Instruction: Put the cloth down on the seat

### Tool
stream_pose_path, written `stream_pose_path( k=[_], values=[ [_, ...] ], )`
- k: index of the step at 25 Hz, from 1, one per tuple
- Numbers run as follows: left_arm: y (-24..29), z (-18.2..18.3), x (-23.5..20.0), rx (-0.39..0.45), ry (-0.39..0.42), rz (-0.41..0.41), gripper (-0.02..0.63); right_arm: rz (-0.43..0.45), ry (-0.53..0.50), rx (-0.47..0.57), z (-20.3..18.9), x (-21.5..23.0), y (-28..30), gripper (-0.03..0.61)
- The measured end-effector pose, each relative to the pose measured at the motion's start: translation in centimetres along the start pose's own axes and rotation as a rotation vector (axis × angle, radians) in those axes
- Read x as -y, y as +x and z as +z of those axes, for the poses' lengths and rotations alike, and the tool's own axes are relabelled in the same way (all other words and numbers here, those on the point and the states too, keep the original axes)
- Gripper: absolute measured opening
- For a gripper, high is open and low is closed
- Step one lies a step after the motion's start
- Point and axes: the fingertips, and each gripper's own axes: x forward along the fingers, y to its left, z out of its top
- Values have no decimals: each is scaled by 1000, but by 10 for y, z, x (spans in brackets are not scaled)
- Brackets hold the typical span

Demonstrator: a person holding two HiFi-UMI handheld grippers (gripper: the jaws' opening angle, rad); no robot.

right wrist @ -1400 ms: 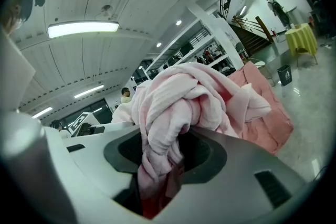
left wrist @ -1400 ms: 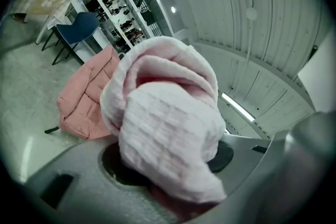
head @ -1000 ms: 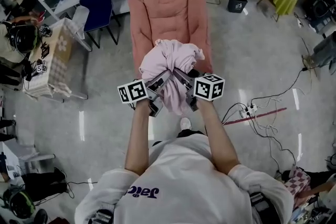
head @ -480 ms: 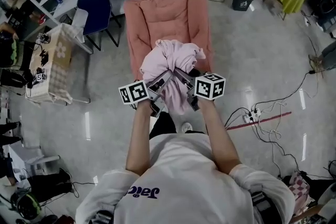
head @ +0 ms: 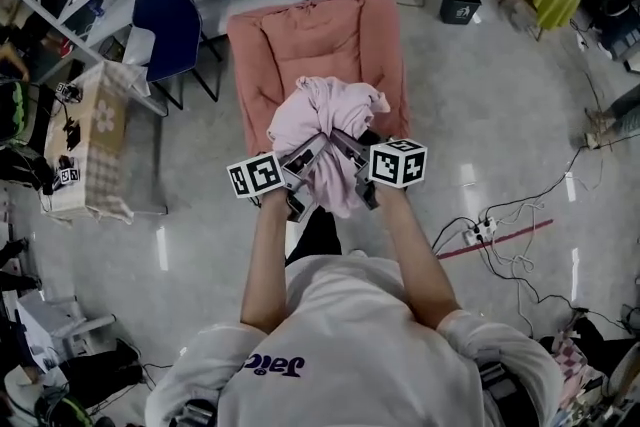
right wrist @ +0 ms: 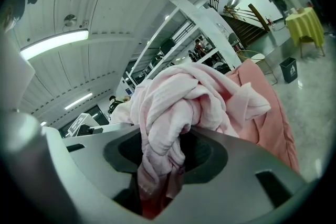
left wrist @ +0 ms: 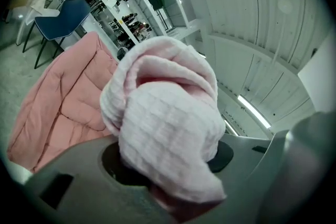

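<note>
You've got the pink cloth [head: 325,115] bunched up btw both tools, held out in front of you w/ arms stretched. Your L gripper [head: 306,158] has its jaws partway closed, clamped on a thick wad of the waffle-weave fabric. Its own view shows the wad filling the gap & bulging out over the top. Your R gripper [head: 343,147] is the same: jaws partway closed, pinching a twisted rope of cloth that hangs down thru the gap, w/ the rest piled above. The two tools angle in toward each other, tips buried in the bundle, marker cubes out to either side. In the head view the cloth overlaps the near end of the salmon padded seat [head: 315,35] straight ahead; can't tell if the bundle touches it. A blue chair [head: 165,15] stands just left of the seat, a black bin [head: 457,3] is off to its right, & cables [head: 500,235] lie on the floor at your right side
</note>
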Motion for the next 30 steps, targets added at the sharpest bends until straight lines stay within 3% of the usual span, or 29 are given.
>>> stream_pose_path(
  k=[10,21,30],
  values=[
    [35,41,-84,-47,-86,25,233,-69,74,-75,0,54,82,185],
    [80,10,-188,-205,-215,67,235,-214,213,-182,-62,140,129,184],
    [118,-19,-267,-287,-312,88,235,-280,323,-249,-111,210,161,184]
  ],
)
